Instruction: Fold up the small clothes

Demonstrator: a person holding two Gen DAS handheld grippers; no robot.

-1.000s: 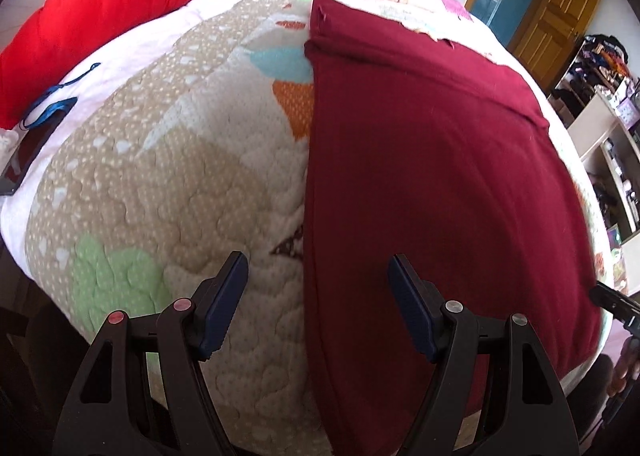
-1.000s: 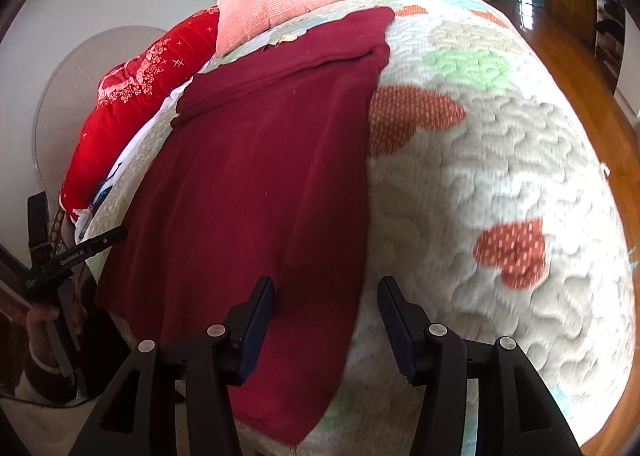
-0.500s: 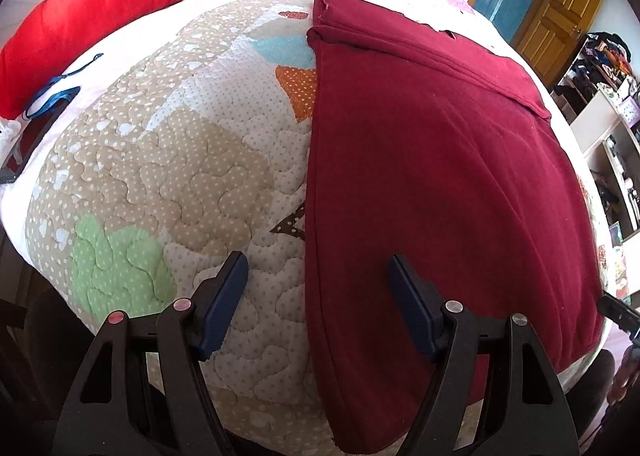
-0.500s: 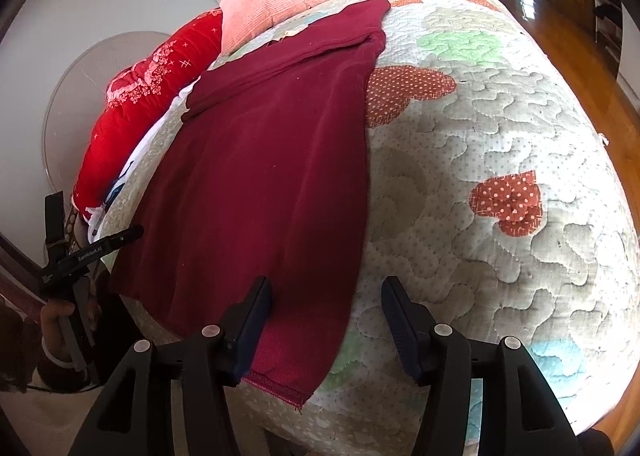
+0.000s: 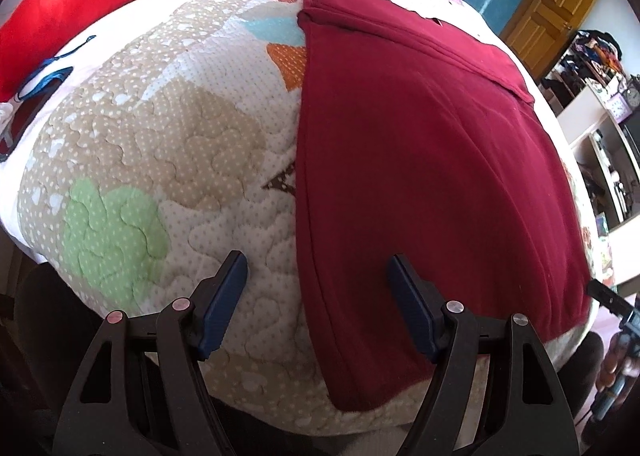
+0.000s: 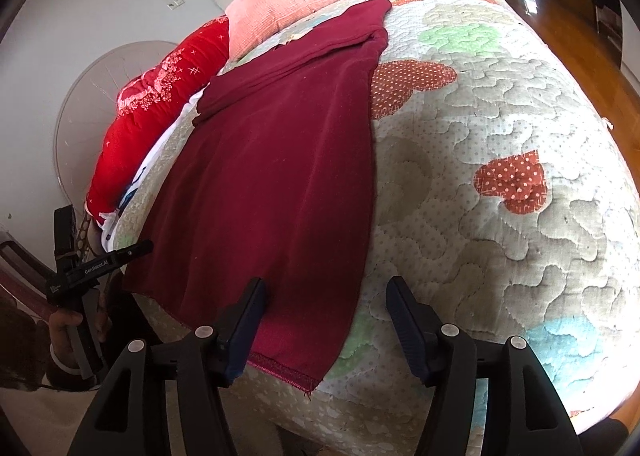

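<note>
Your left gripper [image 5: 316, 276] hangs with its blue-padded fingers [image 5: 224, 296] spread and empty over the near left edge of the dark maroon knit garment [image 5: 420, 160], while your right gripper [image 6: 324, 300] has just been opening, its fingers [image 6: 246, 320] parted above the garment's near right hem corner with nothing pinched between them. The garment lies flat and lengthwise on the pastel patchwork quilted bed [image 5: 160, 160], its near hem hanging just over the bed's front edge, its far end showing a band that looks turned over across the width. By the look of it, the sides have been brought in to make a long, narrow panel, and the end-to-end folds are not yet done. A red embroidered bolster [image 6: 160, 96] and a pink ribbed pillow [image 6: 280, 4] sit at the head of the bed, clear of the work.
</note>
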